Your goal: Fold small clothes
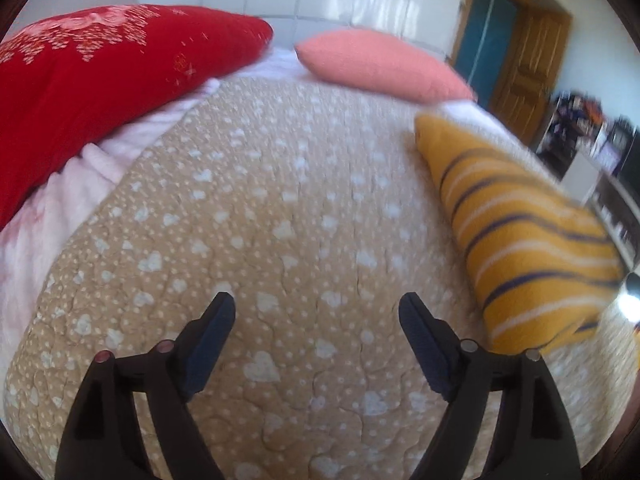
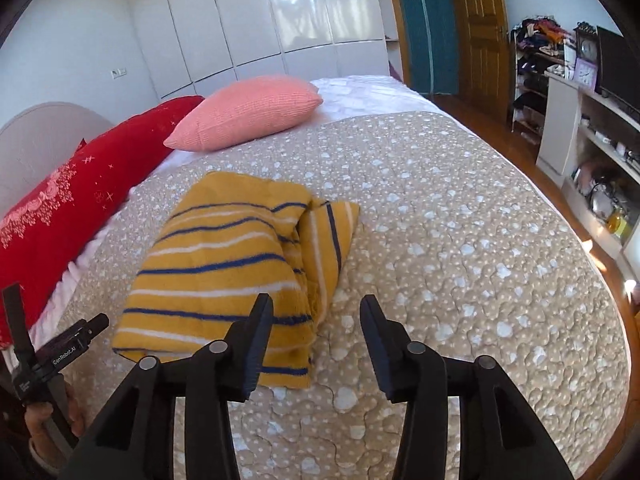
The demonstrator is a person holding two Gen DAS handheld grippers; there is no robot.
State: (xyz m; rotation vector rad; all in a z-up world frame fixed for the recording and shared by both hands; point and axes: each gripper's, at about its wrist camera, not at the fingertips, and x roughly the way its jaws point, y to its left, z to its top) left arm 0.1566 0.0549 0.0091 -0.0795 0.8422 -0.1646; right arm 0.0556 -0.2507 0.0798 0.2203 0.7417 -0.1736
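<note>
A folded yellow garment with blue and white stripes (image 2: pixel 224 272) lies on the beige quilted bedspread (image 2: pixel 460 240). In the left wrist view it (image 1: pixel 524 236) lies to the right. My right gripper (image 2: pixel 316 308) is open and empty, just above the garment's near right corner, its left finger over the cloth edge. My left gripper (image 1: pixel 316 306) is open and empty over bare quilt (image 1: pixel 280 220), left of the garment. The left gripper's body and the hand holding it show at the lower left of the right wrist view (image 2: pixel 52 360).
A red patterned pillow (image 2: pixel 64 216) and a pink pillow (image 2: pixel 248 112) lie at the head of the bed. White wardrobes (image 2: pixel 280 12) and a wooden door (image 2: pixel 476 28) stand behind. Shelves with clutter (image 2: pixel 592 152) line the right side.
</note>
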